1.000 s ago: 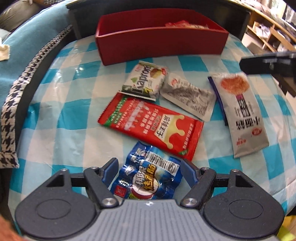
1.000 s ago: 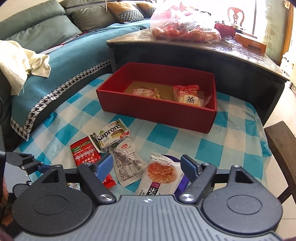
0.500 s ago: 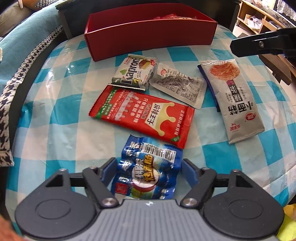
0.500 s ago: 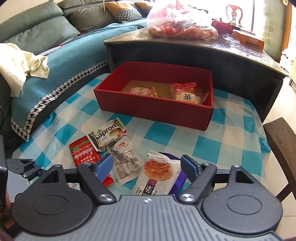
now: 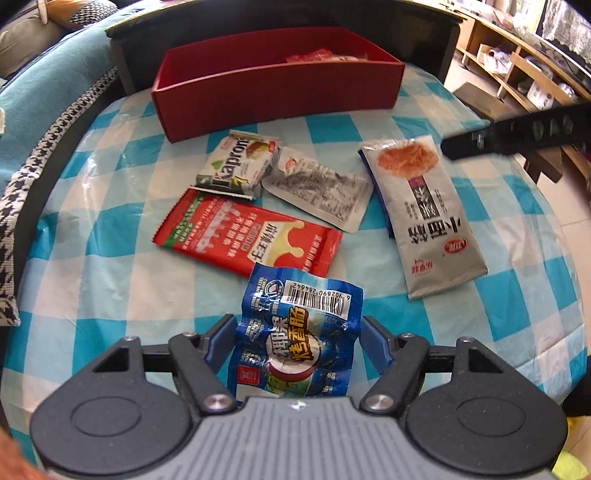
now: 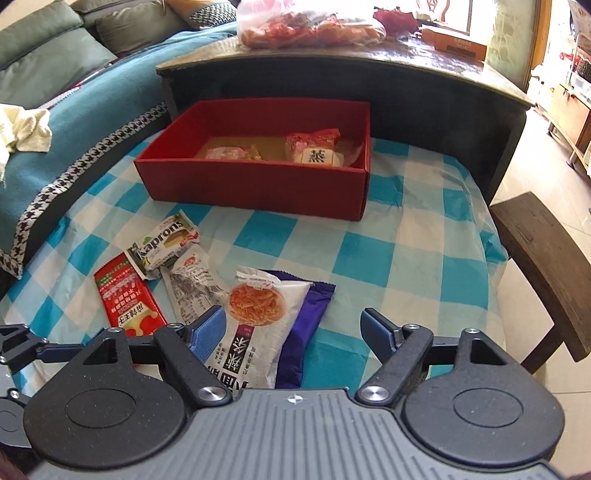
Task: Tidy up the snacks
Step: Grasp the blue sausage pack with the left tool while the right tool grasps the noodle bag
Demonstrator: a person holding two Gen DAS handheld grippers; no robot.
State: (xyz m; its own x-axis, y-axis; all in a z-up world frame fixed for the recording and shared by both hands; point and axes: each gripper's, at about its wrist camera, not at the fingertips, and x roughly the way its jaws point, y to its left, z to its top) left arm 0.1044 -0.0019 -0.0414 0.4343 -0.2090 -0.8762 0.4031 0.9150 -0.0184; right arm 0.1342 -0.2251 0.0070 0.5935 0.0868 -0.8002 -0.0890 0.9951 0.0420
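A red box [image 5: 273, 92] [image 6: 258, 184] stands at the far side of the checked table, with a few wrapped snacks [image 6: 314, 151] inside. In front of it lie a Kaprons pack [image 5: 236, 166] [image 6: 166, 243], a silver sachet [image 5: 321, 192], a red packet [image 5: 243, 236] [image 6: 125, 295], and a long grey noodle packet [image 5: 428, 206] [image 6: 255, 328] on a purple packet [image 6: 306, 332]. My left gripper [image 5: 299, 336] is open around a blue sausage pack [image 5: 295, 336], which sits between the fingers. My right gripper [image 6: 295, 328] is open above the grey packet's near end.
A dark raised table [image 6: 369, 66] with a bag of snacks [image 6: 306, 26] stands behind the box. A teal sofa [image 6: 74, 110] is on the left and a wooden stool [image 6: 546, 266] on the right. The table edge drops off near the stool.
The blue pack now sits deeper between my left fingers and looks raised. The right gripper has shifted slightly toward the grey packet. Both stay open.
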